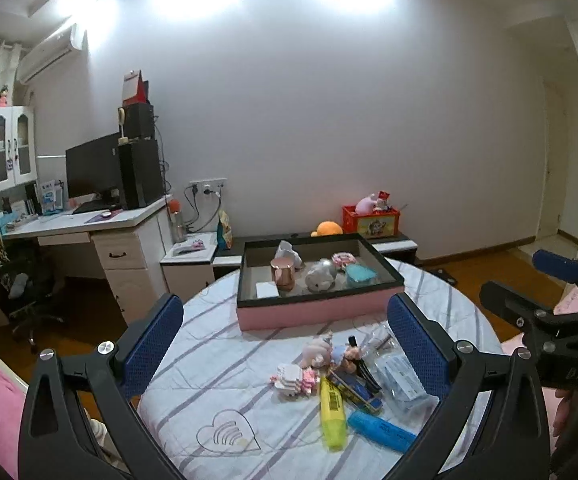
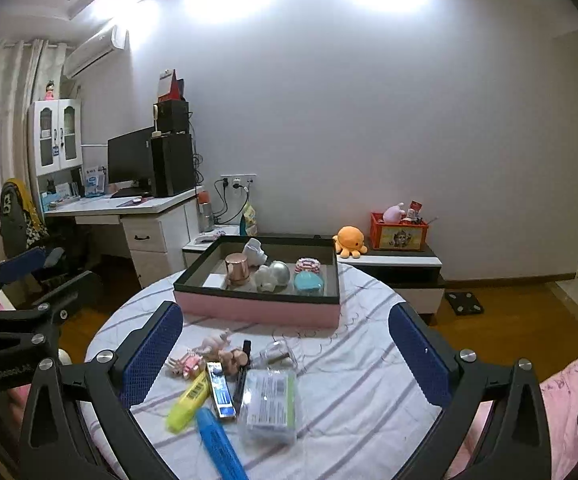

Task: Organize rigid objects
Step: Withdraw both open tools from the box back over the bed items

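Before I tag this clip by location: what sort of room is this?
Most likely a home bedroom or study. A desk with a monitor stands by the wall, an air conditioner hangs above, and plush toys such as the orange octopus sit on a low cabinet.

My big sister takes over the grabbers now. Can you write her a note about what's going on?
Left gripper: open, empty, above the table.
Right gripper: open, empty too.
Done: copper cup, teal case and other bits sit in the pink box.
Left: yellow highlighter, blue highlighter, plastic packet and small toys lie on the tablecloth.
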Motion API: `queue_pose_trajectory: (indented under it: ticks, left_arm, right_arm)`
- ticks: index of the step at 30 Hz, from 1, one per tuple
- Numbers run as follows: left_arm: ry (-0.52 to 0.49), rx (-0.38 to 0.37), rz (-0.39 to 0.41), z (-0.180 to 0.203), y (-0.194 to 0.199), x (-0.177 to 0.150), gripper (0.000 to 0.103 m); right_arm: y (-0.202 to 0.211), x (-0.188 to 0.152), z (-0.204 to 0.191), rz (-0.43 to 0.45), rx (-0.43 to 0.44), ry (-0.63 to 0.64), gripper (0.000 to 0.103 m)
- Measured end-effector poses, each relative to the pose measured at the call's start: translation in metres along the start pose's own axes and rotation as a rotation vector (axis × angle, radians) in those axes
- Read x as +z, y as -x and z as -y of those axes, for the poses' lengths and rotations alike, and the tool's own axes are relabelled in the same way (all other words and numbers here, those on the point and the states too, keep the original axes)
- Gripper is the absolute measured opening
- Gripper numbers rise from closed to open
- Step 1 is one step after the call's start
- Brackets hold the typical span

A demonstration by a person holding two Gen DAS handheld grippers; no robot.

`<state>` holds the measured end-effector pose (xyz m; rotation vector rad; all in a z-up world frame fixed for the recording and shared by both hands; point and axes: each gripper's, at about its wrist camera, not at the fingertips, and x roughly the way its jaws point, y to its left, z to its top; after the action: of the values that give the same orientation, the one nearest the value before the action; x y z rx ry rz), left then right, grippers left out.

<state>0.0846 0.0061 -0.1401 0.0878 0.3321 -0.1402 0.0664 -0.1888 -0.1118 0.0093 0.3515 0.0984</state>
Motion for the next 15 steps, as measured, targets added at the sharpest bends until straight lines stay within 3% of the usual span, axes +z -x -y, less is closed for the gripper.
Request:
queue_pose_trajectory:
  ticks: [8, 15]
  left_arm:
    - [-0.03, 0.0, -0.095, 0.004, -0.017, -0.027, 0.103]
    - [-0.036, -0.015, -0.24, 0.004, -0.051, -0.065, 0.103]
  right_arm:
    - [-0.005, -0.024, 0.008, -0.062, -0.031, -0.024, 0.103]
    - [-0.054, -0.071, 0.008, -0.254, -0.01, -0.039, 0.103]
